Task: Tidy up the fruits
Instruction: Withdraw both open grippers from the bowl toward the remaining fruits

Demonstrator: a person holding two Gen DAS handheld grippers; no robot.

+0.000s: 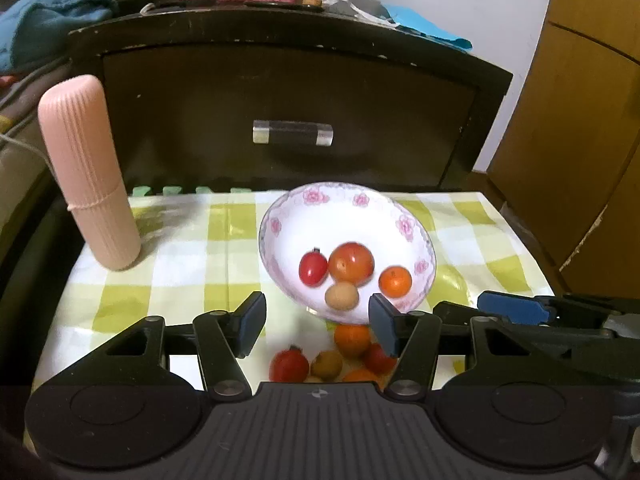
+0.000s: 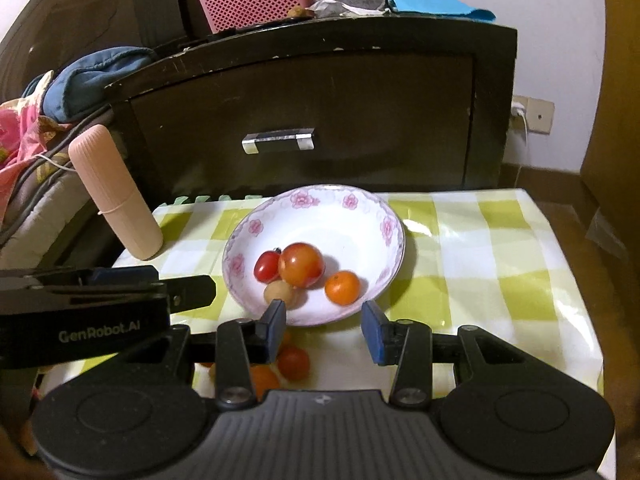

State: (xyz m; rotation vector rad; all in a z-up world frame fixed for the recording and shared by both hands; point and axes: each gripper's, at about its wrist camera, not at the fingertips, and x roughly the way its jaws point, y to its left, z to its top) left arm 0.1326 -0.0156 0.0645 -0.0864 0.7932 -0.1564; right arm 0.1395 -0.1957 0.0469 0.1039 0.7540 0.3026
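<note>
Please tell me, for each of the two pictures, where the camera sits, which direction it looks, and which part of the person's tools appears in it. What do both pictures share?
Left wrist: sits on the left gripper, looks forward and down at the white flower-rimmed bowl; own open fingers, plus the right gripper at right.
Right wrist: sits on the right gripper, same direction; own fingers, left gripper body at left.
Shared: bowl, pink ribbed cylinder, dark wooden drawer, green checked cloth.

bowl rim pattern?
Pink flowers on the white bowl; clearest in the right wrist view.
</note>
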